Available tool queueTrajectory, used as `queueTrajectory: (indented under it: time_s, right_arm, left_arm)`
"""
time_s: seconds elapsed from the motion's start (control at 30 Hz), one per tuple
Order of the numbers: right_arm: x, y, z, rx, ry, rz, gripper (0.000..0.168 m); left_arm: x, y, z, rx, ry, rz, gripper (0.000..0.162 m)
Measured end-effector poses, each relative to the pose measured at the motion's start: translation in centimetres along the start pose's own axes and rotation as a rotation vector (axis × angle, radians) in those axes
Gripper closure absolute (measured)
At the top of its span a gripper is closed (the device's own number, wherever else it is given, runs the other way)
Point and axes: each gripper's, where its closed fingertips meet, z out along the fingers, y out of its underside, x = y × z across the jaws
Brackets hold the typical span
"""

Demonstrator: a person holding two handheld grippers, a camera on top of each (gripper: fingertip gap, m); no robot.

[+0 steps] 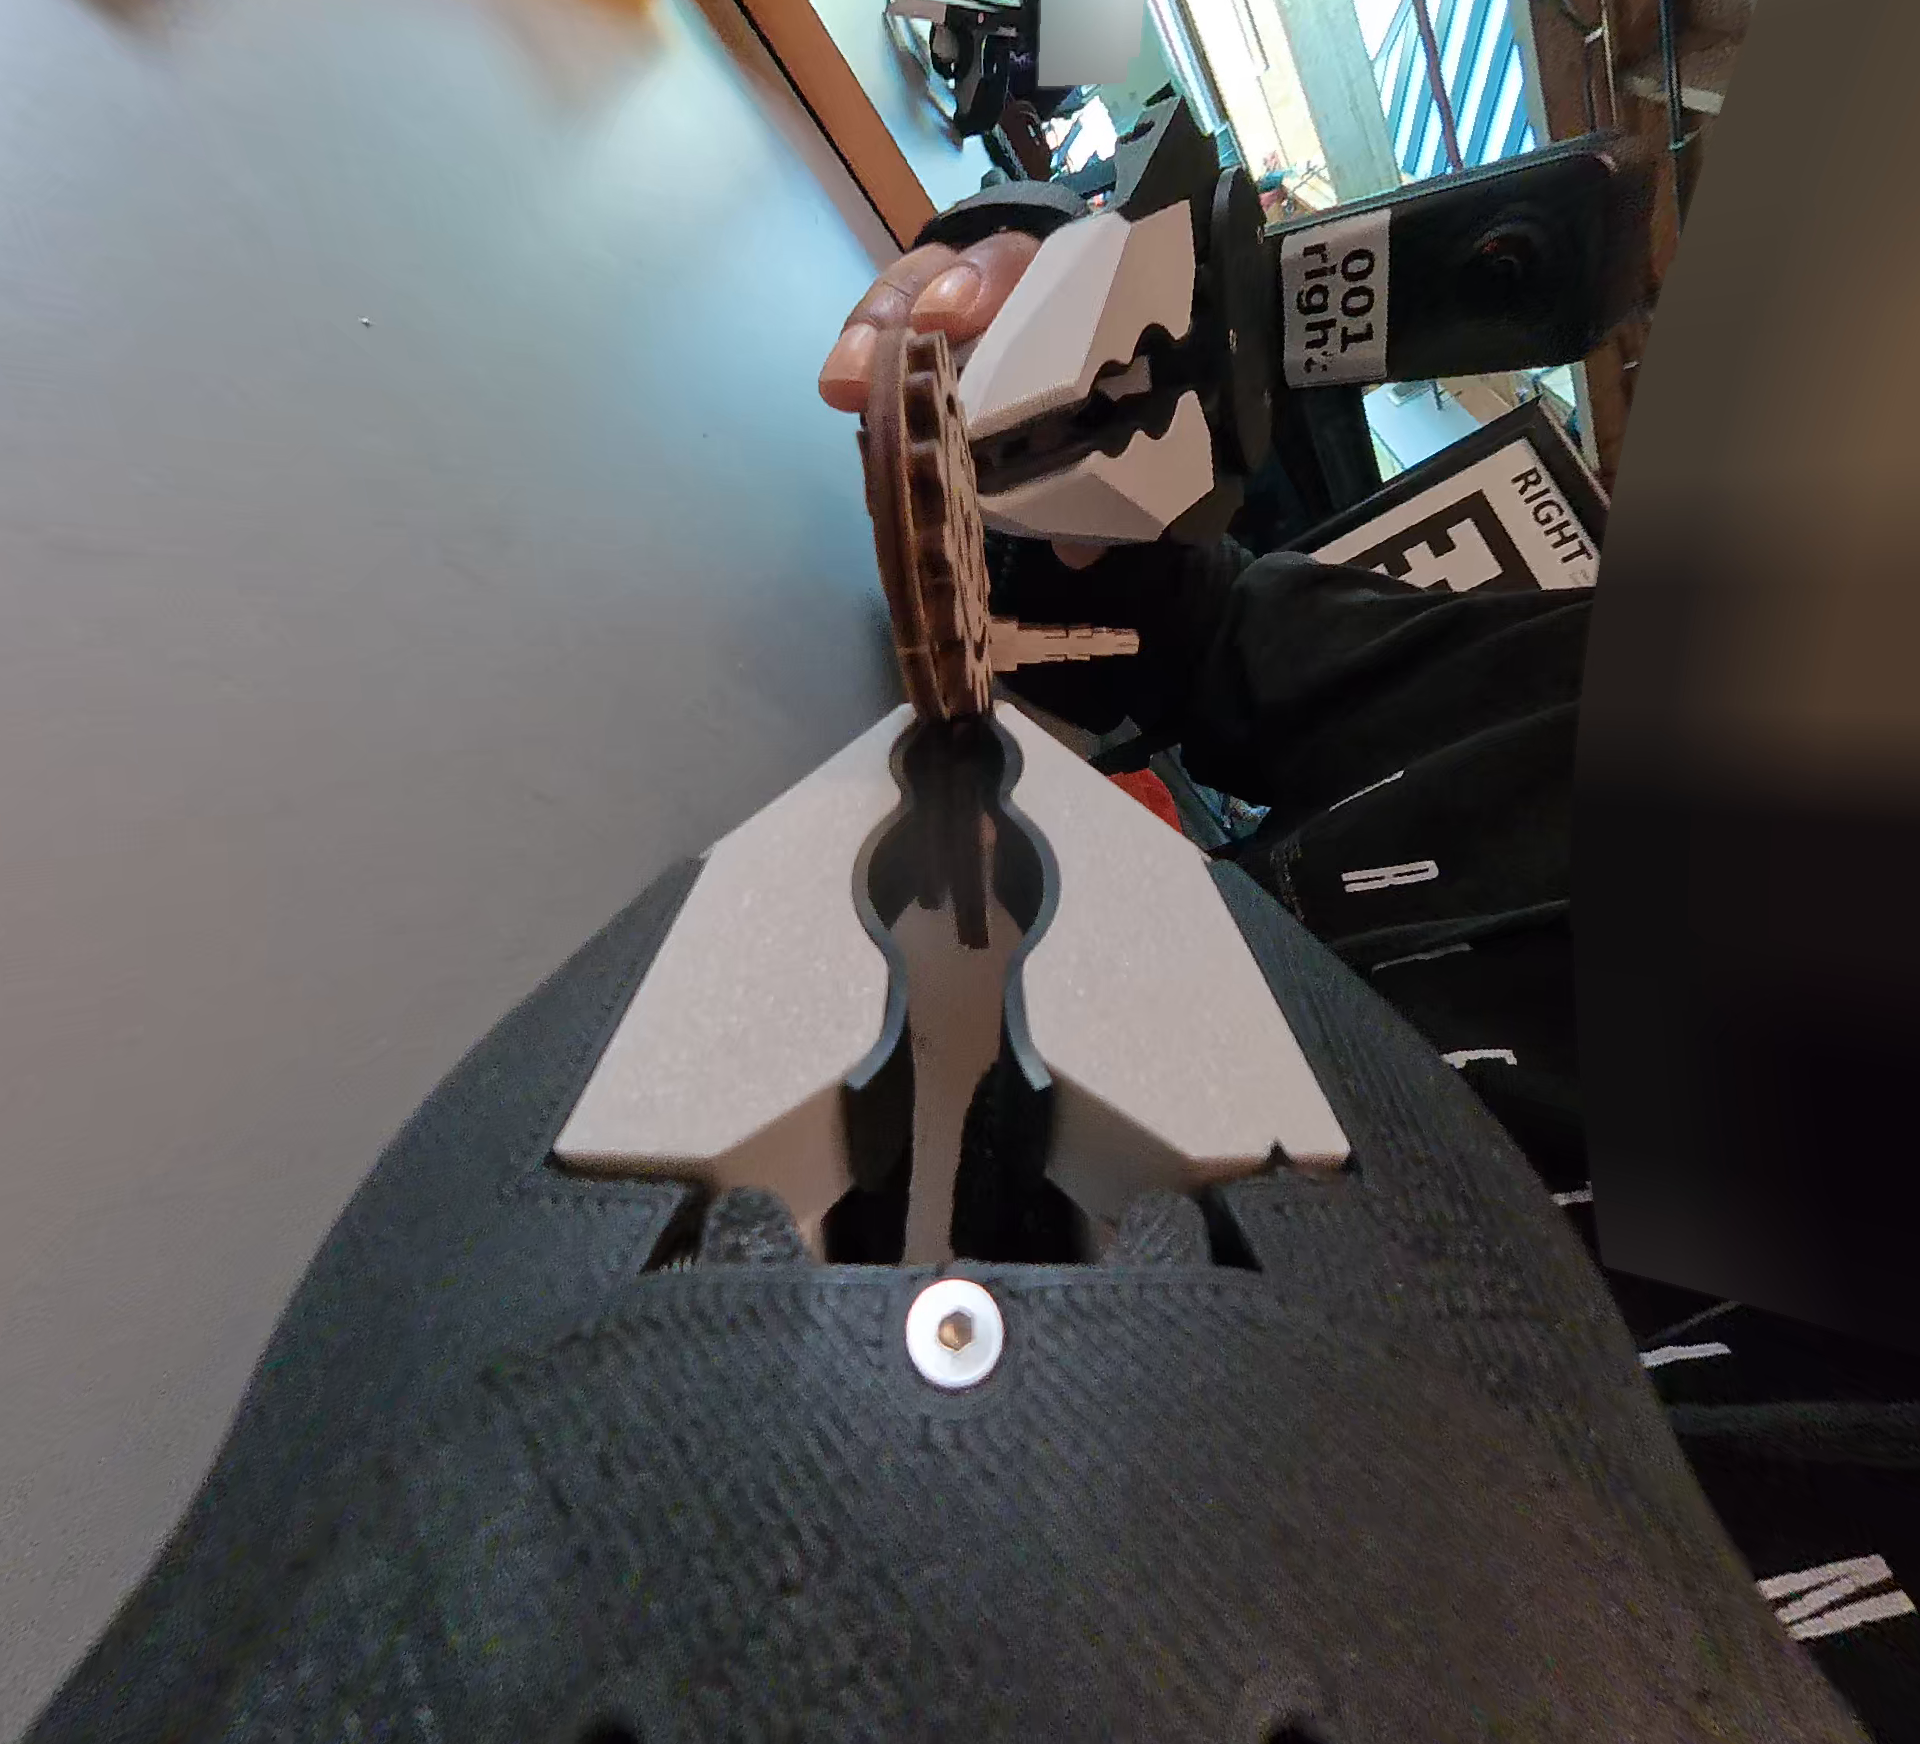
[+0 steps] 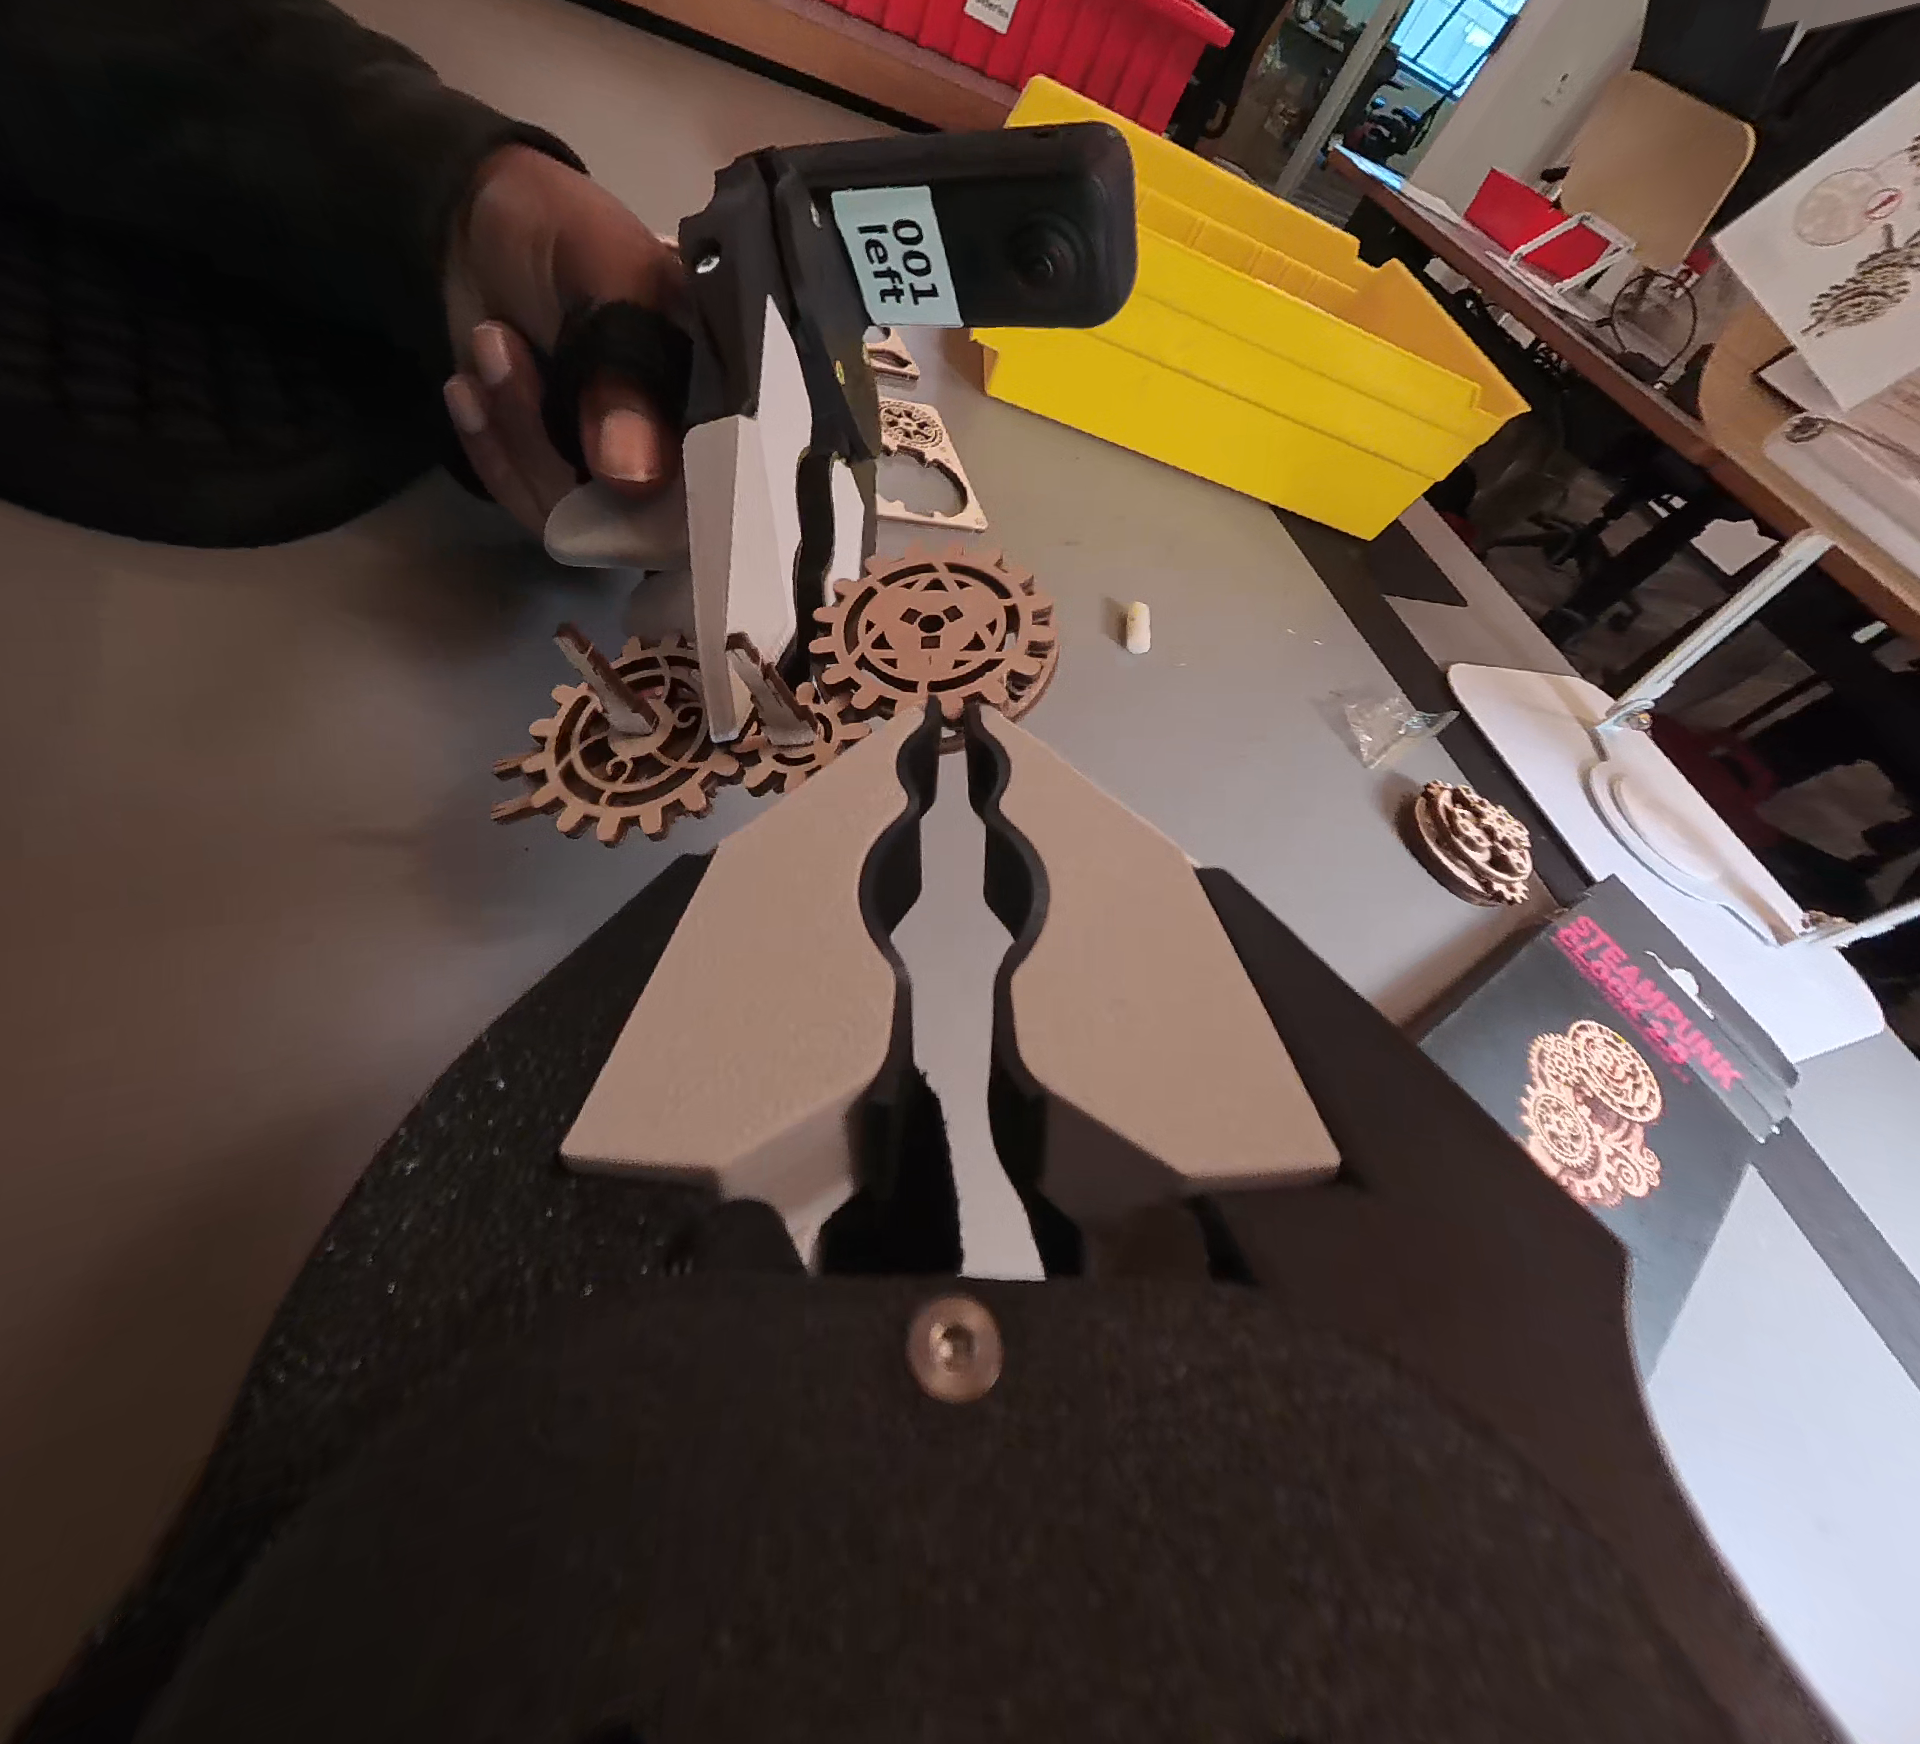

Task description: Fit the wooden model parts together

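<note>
Gear assembly [image 2: 831,697] between both tools; box [image 2: 1621,1123] perhaps rightward.

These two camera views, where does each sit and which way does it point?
Left wrist view: sits on the left gripper, looking along its fingers at the wooden gear assembly; the right gripper and a hand show beyond.
Right wrist view: sits on the right gripper, facing the same gear assembly; the left gripper shows.
Shared: both grippers, gear assembly, grey table.

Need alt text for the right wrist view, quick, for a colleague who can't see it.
The right hand-held gripper pinches the edge of a wooden gear, while the left hand-held gripper comes down from above among linked gears with upright pegs on a grey table. A yellow bin sits behind.
</note>
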Motion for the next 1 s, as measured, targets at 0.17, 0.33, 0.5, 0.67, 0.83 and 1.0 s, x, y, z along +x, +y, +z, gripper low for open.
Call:
queueTrajectory:
  time_s: [0.17, 0.33, 0.5, 0.67, 0.83, 1.0]
  right_arm:
    - [-0.5, 0.3, -0.1, -0.009, -0.025, -0.021, 0.166]
    - [-0.2, 0.0, -0.4, 0.009, -0.008, -0.005, 0.166]
    - [0.3, -0.3, -0.6, 0.012, 0.036, -0.009, 0.166]
    - [0.2, -0.4, -0.4, -0.002, 0.059, -0.026, 0.167]
    - [-0.1, -0.3, 0.0, -0.005, 0.061, -0.032, 0.167]
    - [-0.4, -0.2, 0.1, -0.006, 0.062, -0.042, 0.167]
  left_arm:
    - [0.3, 0.5, 0.3, -0.021, 0.032, -0.003, 0.156]
    - [0.7, 0.2, 0.2, 0.005, 0.059, 0.016, 0.156]
    - [0.6, -0.4, 0.0, 0.042, 0.062, 0.015, 0.156]
    - [0.5, -0.4, -0.1, 0.037, 0.051, -0.004, 0.157]
    - [0.5, -0.1, 0.0, 0.021, 0.054, -0.024, 0.157]
    - [0.5, -0.1, -0.1, 0.026, 0.067, -0.051, 0.157]
